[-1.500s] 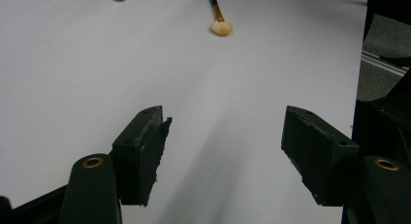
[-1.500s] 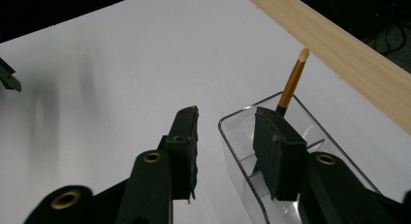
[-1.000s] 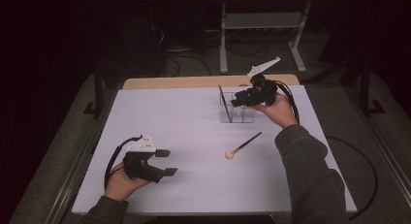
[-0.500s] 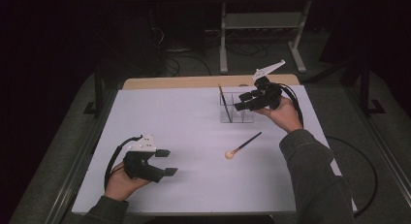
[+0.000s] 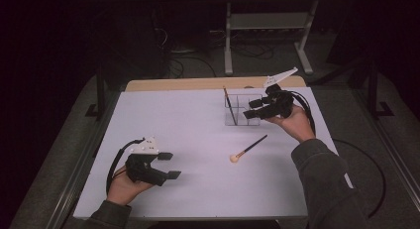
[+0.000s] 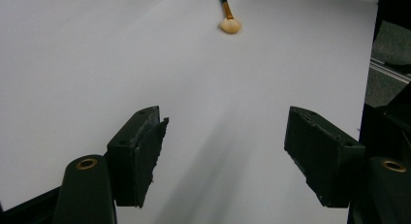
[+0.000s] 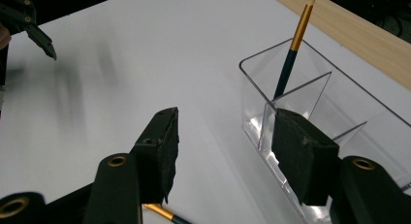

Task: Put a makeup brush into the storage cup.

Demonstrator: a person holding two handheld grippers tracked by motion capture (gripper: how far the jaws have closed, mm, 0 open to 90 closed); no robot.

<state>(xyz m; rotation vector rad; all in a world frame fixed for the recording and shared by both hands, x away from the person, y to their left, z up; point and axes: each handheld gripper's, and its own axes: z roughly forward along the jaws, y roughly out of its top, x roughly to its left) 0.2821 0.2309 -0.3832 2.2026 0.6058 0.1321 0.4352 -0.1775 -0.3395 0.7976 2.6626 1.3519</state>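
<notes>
A clear organizer (image 5: pixel 246 111) with several compartments stands at the back right of the white table (image 5: pixel 188 125). A dark, gold-banded brush (image 5: pixel 229 105) leans upright in its left compartment; the right gripper view shows the brush (image 7: pixel 293 44) in that organizer (image 7: pixel 339 103). A second brush (image 5: pixel 247 148) lies flat in front of it, its pale head (image 6: pixel 229 24) toward me. My right gripper (image 5: pixel 250 109) hovers at the organizer's right end. Its jaws (image 7: pixel 223 151) have just been opening, with nothing between them. My left gripper (image 5: pixel 171 165) rests open and empty at the front left (image 6: pixel 225 151).
A wooden strip (image 5: pixel 198 84) borders the table's far edge. Behind it stand a metal stand (image 5: pixel 267 21) and cables on the dark floor. The lying brush's handle (image 7: pixel 162 213) passes just under my right gripper. My left gripper (image 7: pixel 29 25) appears far off in the right gripper view.
My right gripper has drawn back to the right, away from the upright brush, and its jaws stand wider. The left hand and both brushes have kept still.
</notes>
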